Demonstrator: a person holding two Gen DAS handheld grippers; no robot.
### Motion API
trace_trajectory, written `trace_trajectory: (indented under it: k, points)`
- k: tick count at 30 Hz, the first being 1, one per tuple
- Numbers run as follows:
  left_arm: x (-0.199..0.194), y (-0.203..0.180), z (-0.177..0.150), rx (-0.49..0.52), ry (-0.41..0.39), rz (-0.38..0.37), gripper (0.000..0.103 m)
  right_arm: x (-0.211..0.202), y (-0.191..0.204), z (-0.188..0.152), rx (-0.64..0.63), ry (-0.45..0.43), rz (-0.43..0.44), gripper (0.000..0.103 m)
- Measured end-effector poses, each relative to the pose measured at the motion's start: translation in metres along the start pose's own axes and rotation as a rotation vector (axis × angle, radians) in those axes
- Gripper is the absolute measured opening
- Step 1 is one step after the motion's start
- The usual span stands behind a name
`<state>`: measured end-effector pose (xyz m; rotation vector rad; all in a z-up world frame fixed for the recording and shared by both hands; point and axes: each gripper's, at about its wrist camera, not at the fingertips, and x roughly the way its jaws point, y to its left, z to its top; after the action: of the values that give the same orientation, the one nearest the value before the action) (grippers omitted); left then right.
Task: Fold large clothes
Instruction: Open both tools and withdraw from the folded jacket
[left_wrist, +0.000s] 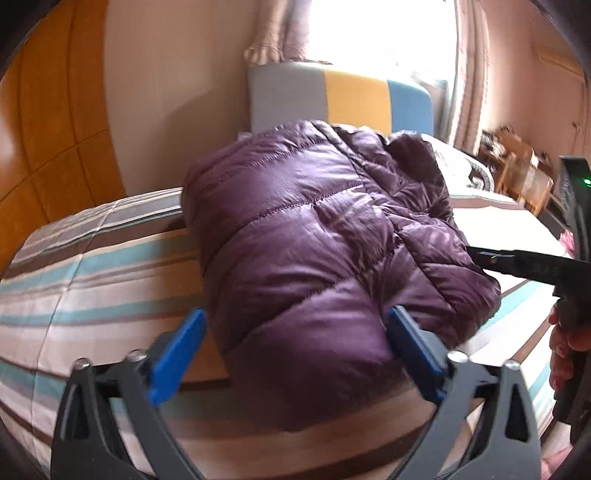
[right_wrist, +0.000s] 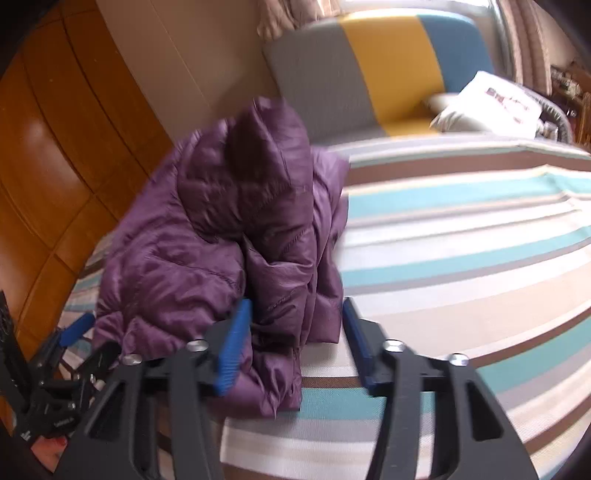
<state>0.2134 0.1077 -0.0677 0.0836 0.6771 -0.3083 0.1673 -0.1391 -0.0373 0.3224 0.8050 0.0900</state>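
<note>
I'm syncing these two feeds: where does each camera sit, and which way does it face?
Left wrist: sits on the left gripper, angled down over the folded purple quilted puffer jacket toward the grey, yellow and blue headboard; the right gripper and a hand show at right.
Right wrist: sits on the right gripper, angled down at the jacket's edge on the striped bedspread; the left gripper shows at lower left.
Shared: jacket, bedspread, headboard, orange wooden wardrobe.
</note>
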Motion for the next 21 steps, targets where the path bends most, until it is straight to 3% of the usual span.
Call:
trace_trajectory:
  k: [6,9,13,14,16,21]
  points:
    - [-0.036,-0.022,-0.020,-0.055,-0.018,0.065,0.101,-0.036,0.010,-0.021,-0.051,-0.033,0.017,0.057]
    - [-0.050,-0.031,-0.032,-0.091,-0.001,0.096,0.101,-0.044,0.016,-0.034,-0.088,-0.035,-0.001,0.067]
    - [-0.066,-0.032,-0.047,-0.139,0.000,0.145,0.101,-0.057,0.017,-0.050,-0.132,-0.035,-0.009,0.067]
    - [-0.072,-0.032,-0.050,-0.158,-0.005,0.151,0.101,-0.061,0.018,-0.054,-0.140,-0.035,-0.010,0.067]
    - [-0.084,-0.033,-0.055,-0.179,-0.028,0.180,0.101,-0.065,0.019,-0.062,-0.148,-0.040,-0.016,0.076]
    - [-0.116,-0.044,-0.065,-0.153,-0.082,0.246,0.101,-0.086,0.026,-0.082,-0.165,-0.059,-0.027,0.081]
